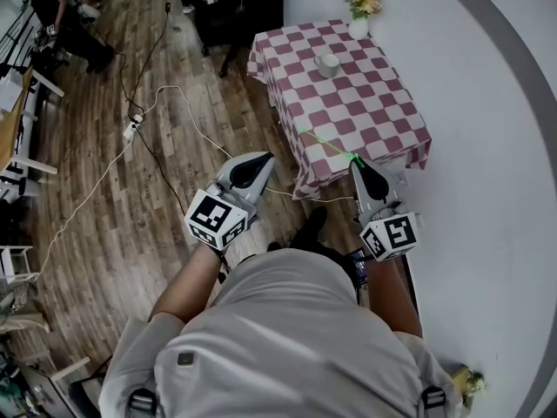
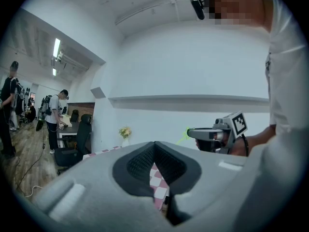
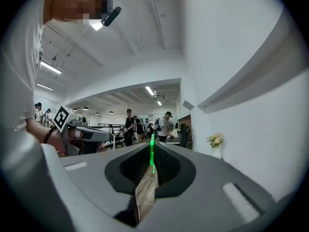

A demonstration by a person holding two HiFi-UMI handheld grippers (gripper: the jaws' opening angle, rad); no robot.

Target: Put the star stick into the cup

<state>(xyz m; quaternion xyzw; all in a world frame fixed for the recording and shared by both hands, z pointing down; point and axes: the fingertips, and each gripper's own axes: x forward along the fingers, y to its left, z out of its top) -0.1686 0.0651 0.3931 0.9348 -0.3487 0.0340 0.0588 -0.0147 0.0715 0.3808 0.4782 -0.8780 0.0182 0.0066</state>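
Star stick (image 1: pixel 326 144), a thin green rod, was pinched at its near end in the right hand-held gripper (image 1: pixel 355 159) and slanted out over the near edge of the table (image 1: pixel 383 116).

Far left, a white cable (image 1: pixel 174 94) trailed across the wooden floor (image 1: pixel 104 207), and other people stood by desks in the background. The left hand-held gripper (image 1: pixel 259 162) hung over the floor just short of the table's near corner. In its own view its jaws were closed together with nothing between them, and only the checked tablecloth (image 2: pixel 157 180) showed through the gap below the tips (image 2: pixel 154 146).

The table wore a red-and-white checked cloth. A white cup (image 1: pixel 327 64) stood upright on it toward the far end, well apart from the stick. A small vase of flowers (image 1: pixel 359 11) sat at the far corner against the white wall.

At the right, the right hand-held gripper's own view showed its jaws clamped on the stick (image 3: pixel 151 153), which rose straight out from between the tips. Seen from the left gripper view, the green end (image 2: pixel 186 134) stuck out ahead of that gripper (image 2: pixel 193 132).
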